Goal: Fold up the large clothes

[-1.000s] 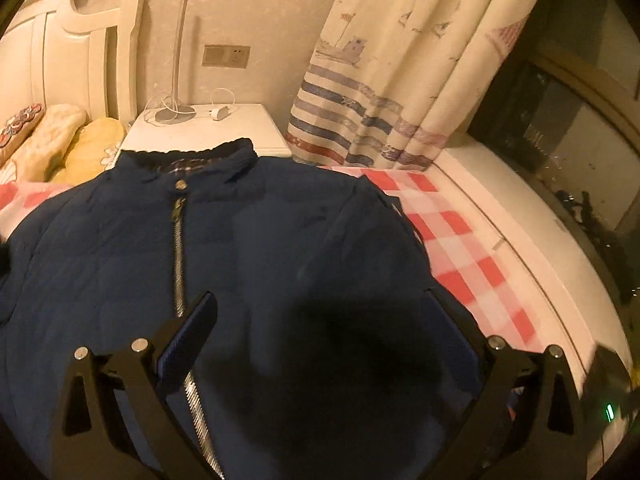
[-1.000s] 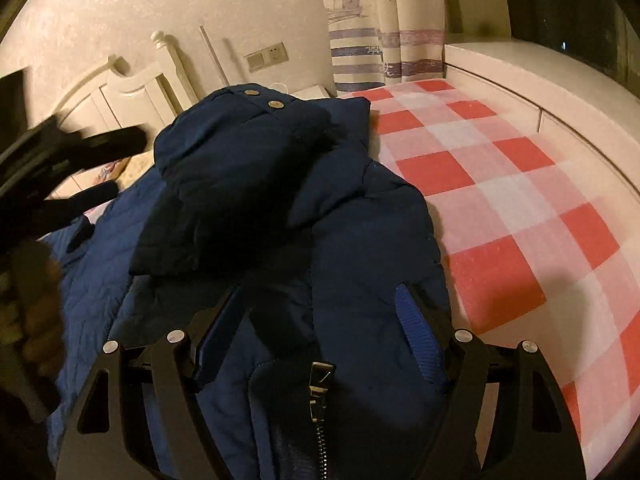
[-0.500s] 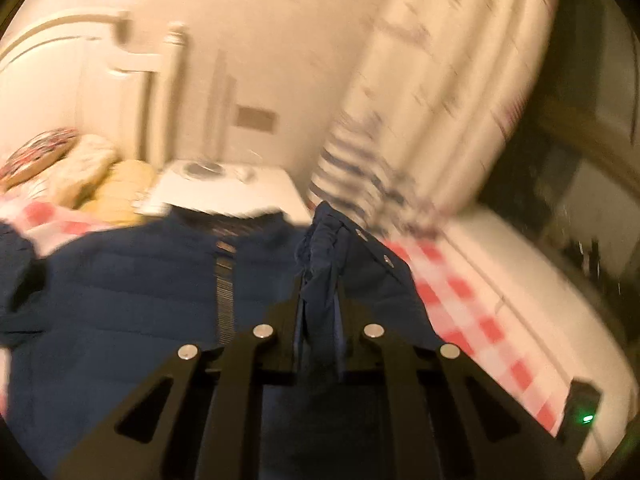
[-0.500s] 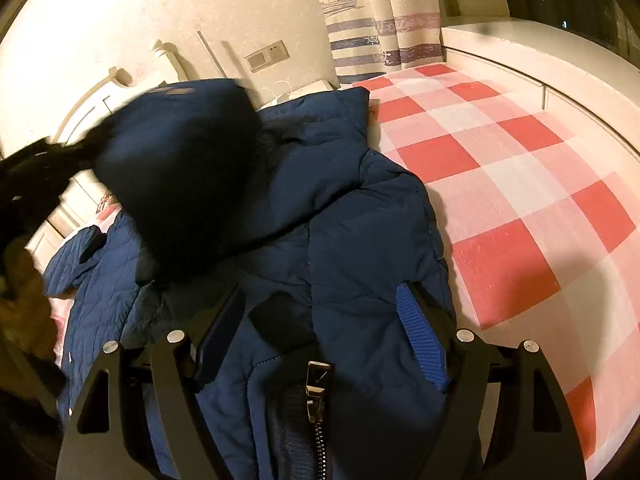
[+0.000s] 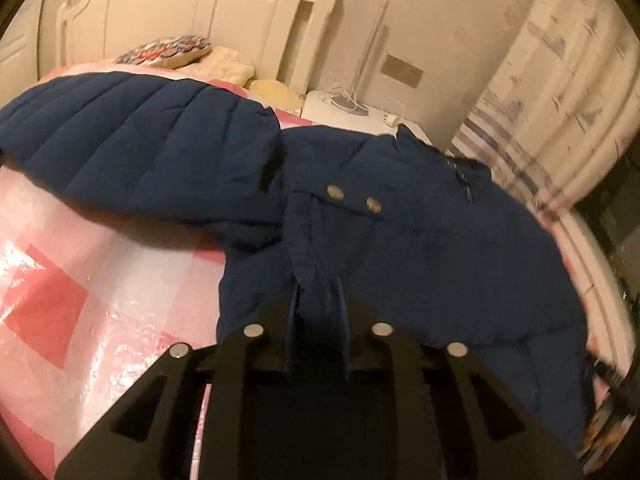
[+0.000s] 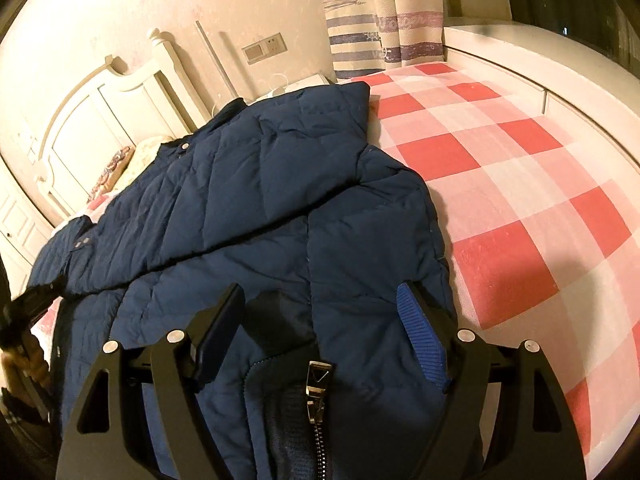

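The navy padded jacket (image 6: 280,216) lay spread on the bed (image 6: 520,184), collar toward the far headboard, one sleeve (image 5: 132,152) stretched out to the left, the other sleeve's cuff (image 5: 320,240) drawn across the body; the checked cover was bare to the right.

The left gripper (image 5: 318,308) pinched a bunch of that cuff fabric between nearly closed jaws; these had just been opening a little, with the cloth between them. The right gripper (image 6: 320,332) hovered over the near hem beside the zipper pull (image 6: 318,380), jaws spread wide, not squeezing; the fabric lay between and under them, not clamped.

Risks, judged: the puffy filling looked springy, so the folded sleeve could spring back off the body once let go; the shell looked slick, so a loosening pinch could let the cuff slip before it was laid flat; with the hem only hovered over, any pull on the sleeve could drag the whole jacket across the cover and skew the fold; the left view was blurred at the edges.

Writing: none legible; no brand or label could be read on jacket, snaps (image 5: 354,200) or zipper.
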Demonstrator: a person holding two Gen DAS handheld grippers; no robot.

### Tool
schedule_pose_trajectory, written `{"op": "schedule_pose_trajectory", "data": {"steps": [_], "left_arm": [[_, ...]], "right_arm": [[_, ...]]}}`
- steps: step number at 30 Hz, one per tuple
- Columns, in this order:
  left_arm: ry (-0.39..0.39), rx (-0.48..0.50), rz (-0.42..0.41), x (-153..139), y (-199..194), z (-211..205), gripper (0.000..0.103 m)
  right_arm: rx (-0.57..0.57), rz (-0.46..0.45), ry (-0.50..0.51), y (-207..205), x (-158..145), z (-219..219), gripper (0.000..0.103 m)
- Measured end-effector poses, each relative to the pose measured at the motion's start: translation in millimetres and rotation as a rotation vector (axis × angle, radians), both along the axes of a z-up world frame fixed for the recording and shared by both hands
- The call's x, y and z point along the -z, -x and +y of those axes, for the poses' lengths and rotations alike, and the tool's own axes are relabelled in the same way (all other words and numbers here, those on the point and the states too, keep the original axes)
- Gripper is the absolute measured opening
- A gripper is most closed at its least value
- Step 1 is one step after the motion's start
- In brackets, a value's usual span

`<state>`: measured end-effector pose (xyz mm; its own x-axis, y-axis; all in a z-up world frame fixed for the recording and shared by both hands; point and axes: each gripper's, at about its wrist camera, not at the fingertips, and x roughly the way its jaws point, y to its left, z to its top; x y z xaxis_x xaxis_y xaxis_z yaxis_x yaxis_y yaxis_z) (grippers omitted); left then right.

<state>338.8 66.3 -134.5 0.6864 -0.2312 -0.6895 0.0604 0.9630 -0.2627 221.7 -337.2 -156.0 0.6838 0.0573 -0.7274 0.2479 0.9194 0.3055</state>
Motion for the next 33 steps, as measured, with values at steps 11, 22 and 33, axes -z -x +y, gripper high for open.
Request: {"op": "schedule_pose_trajectory", "data": {"steps": [11, 22, 33], "left_arm": [[0.035, 0.038, -0.109, -3, 18, -7, 0.096], [-0.075, -0.019, -0.027, 6, 9, -13, 0.099], [-0.067, -0.015, -0.009, 7, 7, -14, 0.099]], "right_arm": [[-0.145, 0.128, 0.559, -45, -18, 50, 0.075], [-0.282, 0.074, 0.829, -102, 6, 88, 0.023], [-0.368, 0.12, 0.609, -75, -18, 64, 0.057]]}}
